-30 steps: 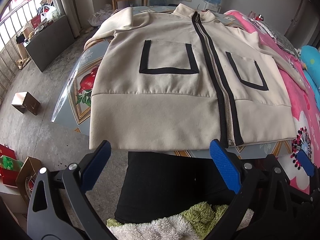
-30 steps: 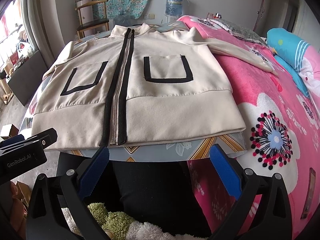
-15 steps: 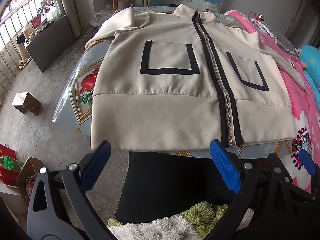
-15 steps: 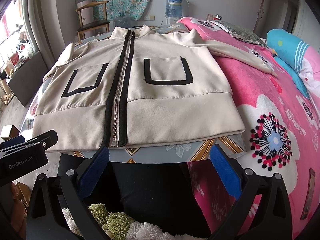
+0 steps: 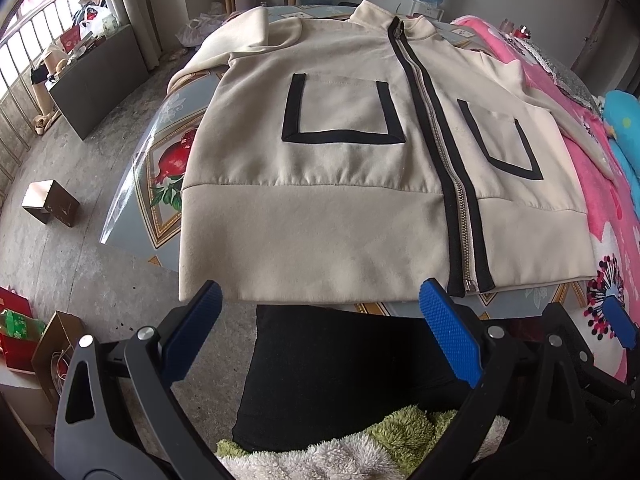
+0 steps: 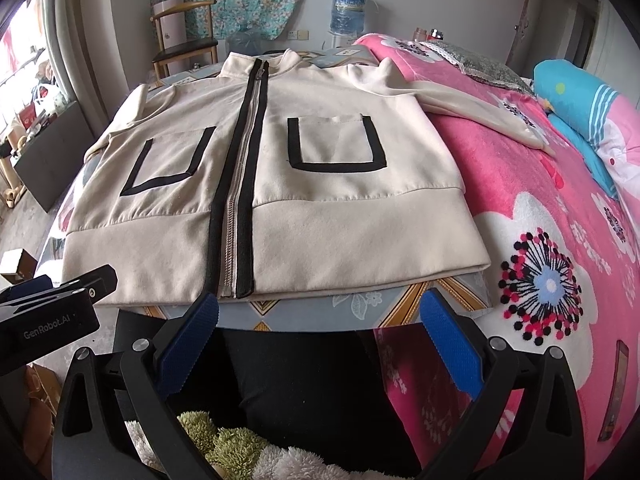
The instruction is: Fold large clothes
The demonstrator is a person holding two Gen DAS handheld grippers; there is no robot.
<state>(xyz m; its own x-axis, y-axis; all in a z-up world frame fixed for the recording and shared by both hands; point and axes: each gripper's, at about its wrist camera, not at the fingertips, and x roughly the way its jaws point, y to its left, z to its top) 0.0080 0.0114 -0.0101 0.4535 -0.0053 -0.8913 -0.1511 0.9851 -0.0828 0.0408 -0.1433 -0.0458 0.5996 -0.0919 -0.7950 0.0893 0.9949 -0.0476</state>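
Note:
A cream zip jacket [image 5: 320, 208] [image 6: 320, 208] with black pocket trim lies flat, front up and zipped, on a patterned table [image 5: 160, 184] [image 6: 360, 304]. Its hem faces me at the near edge. One sleeve [image 6: 472, 108] trails right onto the pink blanket; the other sleeve [image 5: 240, 36] bends at the far left. My left gripper [image 5: 318, 316] hovers open just short of the hem, left of the zip. My right gripper [image 6: 318, 316] is open too, below the hem near the zip's end. Neither holds anything.
A pink flowered blanket [image 6: 560, 240] covers the bed right of the table, with a blue pillow [image 6: 580, 96] behind. A person's dark-trousered legs [image 5: 340, 368] are below both grippers. A wooden chair [image 6: 188, 40] and a water bottle [image 6: 348, 8] stand behind; boxes [image 5: 50, 208] lie on the floor.
Both grippers have crept slightly toward the hem. The jacket has not moved and both grippers stay open.

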